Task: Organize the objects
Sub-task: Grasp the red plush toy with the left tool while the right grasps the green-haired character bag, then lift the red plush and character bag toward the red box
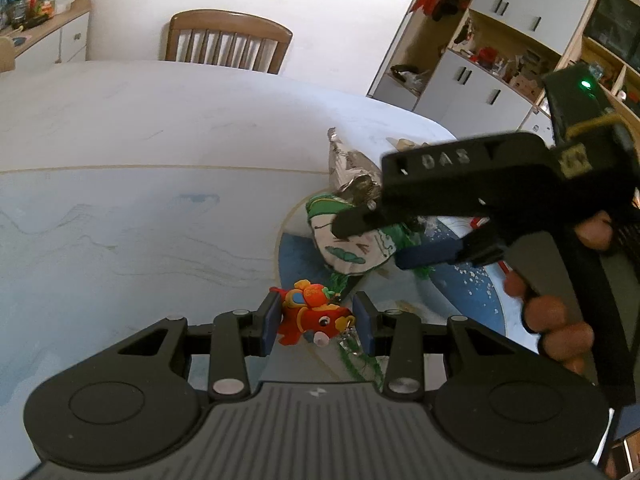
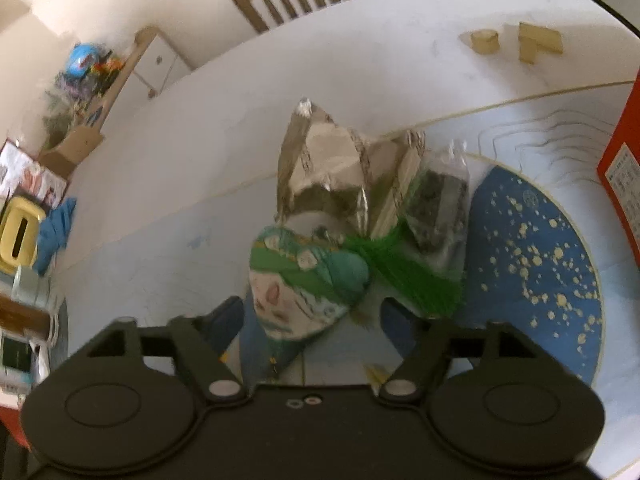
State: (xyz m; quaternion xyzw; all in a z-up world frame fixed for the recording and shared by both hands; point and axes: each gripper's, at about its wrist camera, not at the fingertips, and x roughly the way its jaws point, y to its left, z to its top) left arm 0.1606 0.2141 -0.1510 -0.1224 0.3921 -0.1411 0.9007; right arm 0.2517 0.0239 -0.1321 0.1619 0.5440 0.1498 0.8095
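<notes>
The left gripper (image 1: 316, 322) is nearly closed, its blue pads clamped on a small red and orange toy fish (image 1: 310, 314) that has a painted eye and a bit of metal chain hanging at its right side. Just beyond it, the right gripper (image 1: 394, 242) reaches in from the right, held by a hand (image 1: 560, 312) wrapped around its handle; a green light glows on the black box above it, and raised letters on its top read roughly "OAS". In its own view the right gripper (image 2: 312, 318) has its jaws spread wide, with a green and white printed cloth pouch (image 2: 304, 280) lying between the fingers; the pads do not appear to press it, though the picture is blurred.

The pouch lies on a table (image 1: 140, 208), at the edge of a dark blue round patch with gold speckles (image 2: 532, 264). A green tassel (image 2: 404, 276) trails from it. Behind stands a crumpled silver foil bag (image 2: 324, 168), with a clear packet of dark contents (image 2: 438, 208) beside it.

Only the right wrist view shows a red box (image 2: 622, 160) with small unreadable print at the right edge, wooden blocks (image 2: 516, 42) farther back, and a yellow tissue holder (image 2: 18, 236) on the left. Only the left wrist view shows the shelving unit (image 1: 500, 52). A wooden chair (image 1: 228, 40) stands at the far side.
</notes>
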